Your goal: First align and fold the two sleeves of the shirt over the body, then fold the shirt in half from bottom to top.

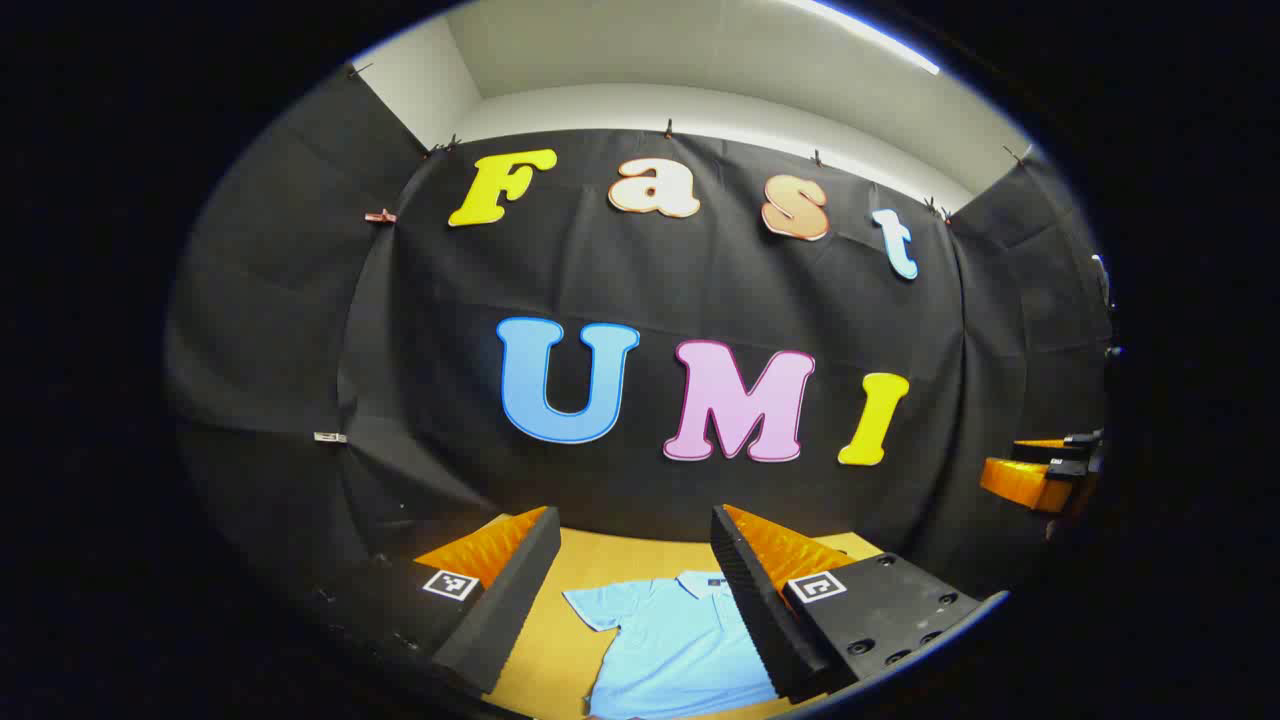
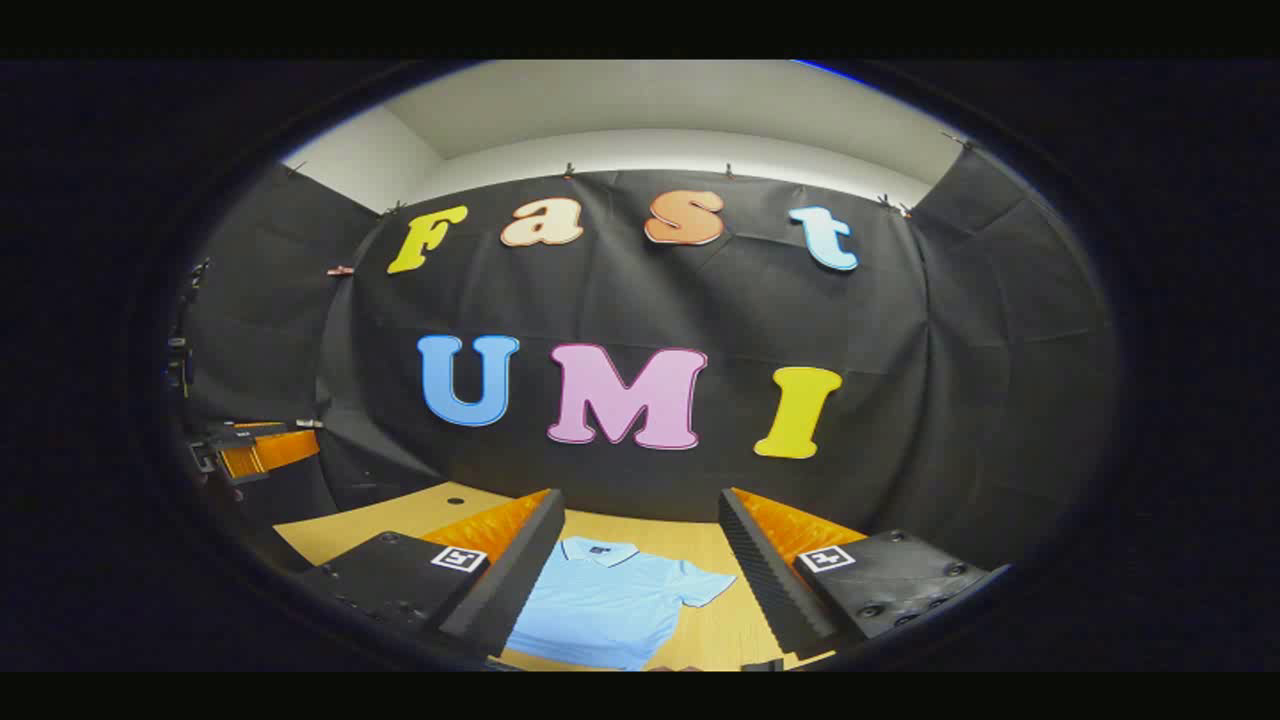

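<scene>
Shirt [image 1: 672, 640], one, flat on table [image 2: 330, 530]; two claws, left [image 1: 635, 590] and right [image 2: 640, 575], both spread apart.

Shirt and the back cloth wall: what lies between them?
Bare wooden table between the shirt collar and the cloth wall, seen in the right gripper view.

Black cloth [image 1: 700, 300] covers back wall and both side walls, clipped along top edge with small clips [image 1: 380, 216]. Above cloth: plain white wall [image 1: 640, 105] and white ceiling [image 1: 720, 45]. Bright light strip [image 1: 865, 32] on ceiling, upper right of cloth. Below cloth: yellow-tan wooden tabletop [image 2: 400, 515], small dark hole [image 2: 456, 499] near its left back corner.
</scene>
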A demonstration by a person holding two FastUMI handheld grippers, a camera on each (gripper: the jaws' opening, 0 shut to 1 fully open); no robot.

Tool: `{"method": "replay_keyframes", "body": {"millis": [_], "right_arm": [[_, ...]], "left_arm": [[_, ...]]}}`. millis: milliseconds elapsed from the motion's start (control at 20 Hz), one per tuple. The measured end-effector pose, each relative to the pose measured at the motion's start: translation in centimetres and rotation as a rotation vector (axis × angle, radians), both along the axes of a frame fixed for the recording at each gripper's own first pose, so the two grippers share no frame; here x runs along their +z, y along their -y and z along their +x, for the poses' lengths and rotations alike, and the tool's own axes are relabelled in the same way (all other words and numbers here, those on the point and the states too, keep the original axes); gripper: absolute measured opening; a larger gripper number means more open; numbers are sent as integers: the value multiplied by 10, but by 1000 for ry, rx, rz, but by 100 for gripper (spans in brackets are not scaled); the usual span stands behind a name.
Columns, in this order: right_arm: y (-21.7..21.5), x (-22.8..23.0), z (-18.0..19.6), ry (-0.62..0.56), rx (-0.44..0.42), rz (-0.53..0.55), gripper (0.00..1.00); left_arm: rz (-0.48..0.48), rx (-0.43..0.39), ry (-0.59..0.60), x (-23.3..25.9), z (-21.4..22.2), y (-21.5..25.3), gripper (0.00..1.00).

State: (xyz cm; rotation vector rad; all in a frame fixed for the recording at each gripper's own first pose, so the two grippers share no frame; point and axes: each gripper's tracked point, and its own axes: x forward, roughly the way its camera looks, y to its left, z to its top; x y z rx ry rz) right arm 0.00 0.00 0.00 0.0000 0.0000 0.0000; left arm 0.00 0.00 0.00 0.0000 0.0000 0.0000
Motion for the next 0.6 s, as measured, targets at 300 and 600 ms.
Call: {"method": "replay_keyframes", "body": {"millis": [300, 600], "right_arm": [[19, 3, 8, -15, -53, 21, 97], [18, 5, 14, 1, -55, -45, 97]], "left_arm": [[28, 0, 19, 11, 1, -9, 96], [56, -3, 24, 13, -6, -19, 96]]}}
